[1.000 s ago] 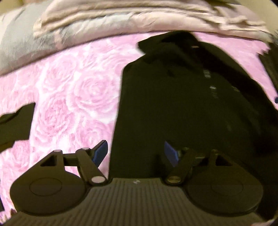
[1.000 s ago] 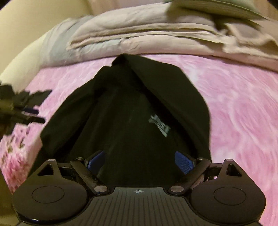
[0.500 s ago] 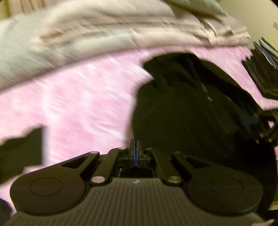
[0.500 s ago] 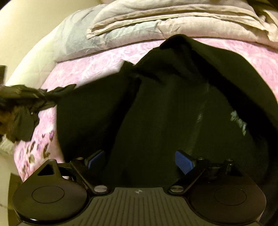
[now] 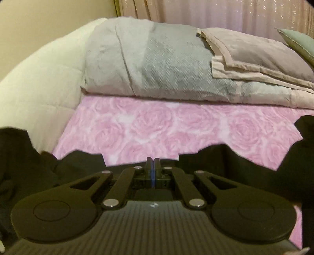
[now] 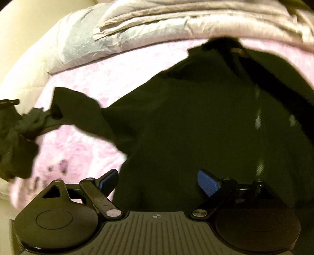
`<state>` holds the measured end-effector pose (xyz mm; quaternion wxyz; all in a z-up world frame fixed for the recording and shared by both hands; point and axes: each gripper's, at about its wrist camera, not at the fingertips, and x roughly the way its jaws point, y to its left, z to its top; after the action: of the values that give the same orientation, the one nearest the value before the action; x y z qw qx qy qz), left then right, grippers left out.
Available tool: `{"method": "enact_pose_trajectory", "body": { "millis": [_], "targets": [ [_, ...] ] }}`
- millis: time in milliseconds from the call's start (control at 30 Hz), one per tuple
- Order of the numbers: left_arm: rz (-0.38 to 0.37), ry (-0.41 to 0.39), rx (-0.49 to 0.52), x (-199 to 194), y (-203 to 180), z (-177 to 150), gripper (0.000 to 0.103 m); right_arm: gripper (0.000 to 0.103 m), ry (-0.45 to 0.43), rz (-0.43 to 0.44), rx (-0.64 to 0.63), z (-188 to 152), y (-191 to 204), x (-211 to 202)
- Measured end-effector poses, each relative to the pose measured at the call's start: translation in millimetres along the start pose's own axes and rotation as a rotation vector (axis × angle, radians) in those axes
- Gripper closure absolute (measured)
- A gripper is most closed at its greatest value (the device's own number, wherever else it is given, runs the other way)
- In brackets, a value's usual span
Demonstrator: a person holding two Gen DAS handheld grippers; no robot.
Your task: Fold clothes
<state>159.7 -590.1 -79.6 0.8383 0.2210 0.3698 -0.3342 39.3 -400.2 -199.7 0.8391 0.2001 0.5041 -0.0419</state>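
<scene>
Since left gripper [image 5: 152, 162] closed, black garment [image 6: 186, 127] (one sleeve) now outstretched.

A home bedroom: ahead of the grippers a bed with a pink rose-print sheet [image 5: 176, 125], folded quilts [image 5: 157, 64], and curtains [image 5: 215, 13] behind.

Open pink bedsheet [image 5: 157, 125] lies ahead; folded blankets [image 5: 157, 64] wall off the far side, and the black garment [image 6: 186, 127] covers the near right.
</scene>
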Motion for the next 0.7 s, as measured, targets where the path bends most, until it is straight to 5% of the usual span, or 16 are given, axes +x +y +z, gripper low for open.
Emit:
{"method": "enact_pose_trajectory", "body": {
  "millis": [233, 300, 400, 467, 500, 533, 600, 700],
  "targets": [
    [-0.152, 0.052, 0.116, 11.7, -93.4, -21.5, 0.092, 0.012, -0.088, -0.374, -0.315, 66.7, -54.0, 22.1],
    [-0.182, 0.066, 0.136, 16.3, -130.7, -24.0, 0.078, 0.012, -0.101, -0.435, -0.37, 89.9, -78.5, 38.2],
    [-0.237, 0.084, 0.167, 28.3, -187.0, -21.9, 0.076, 0.013, -0.066, -0.446, -0.416, 114.9, -120.6, 67.1],
    [-0.266, 0.1, 0.191, 34.9, -224.1, -20.0, 0.075, 0.038, -0.064, -0.364, -0.373, 117.5, -154.2, 69.8],
    [-0.282, 0.107, 0.204, 38.9, -242.4, -17.7, 0.075, 0.083, -0.07, -0.328, -0.347, 118.8, -170.7, 69.4],
    [-0.297, 0.112, 0.219, 42.9, -259.7, -14.6, 0.075, 0.099, -0.127, -0.315, -0.284, 119.7, -186.6, 56.5],
    [-0.339, 0.109, 0.26, 49.5, -296.8, -3.5, 0.073, 0.099, -0.305, -0.273, -0.081, 115.9, -229.8, 9.4],
    [-0.4, 0.092, 0.324, 59.1, -348.6, 16.9, 0.068, 0.099, -0.495, -0.331, 0.201, 83.1, -286.2, -64.8]
  ]
}}
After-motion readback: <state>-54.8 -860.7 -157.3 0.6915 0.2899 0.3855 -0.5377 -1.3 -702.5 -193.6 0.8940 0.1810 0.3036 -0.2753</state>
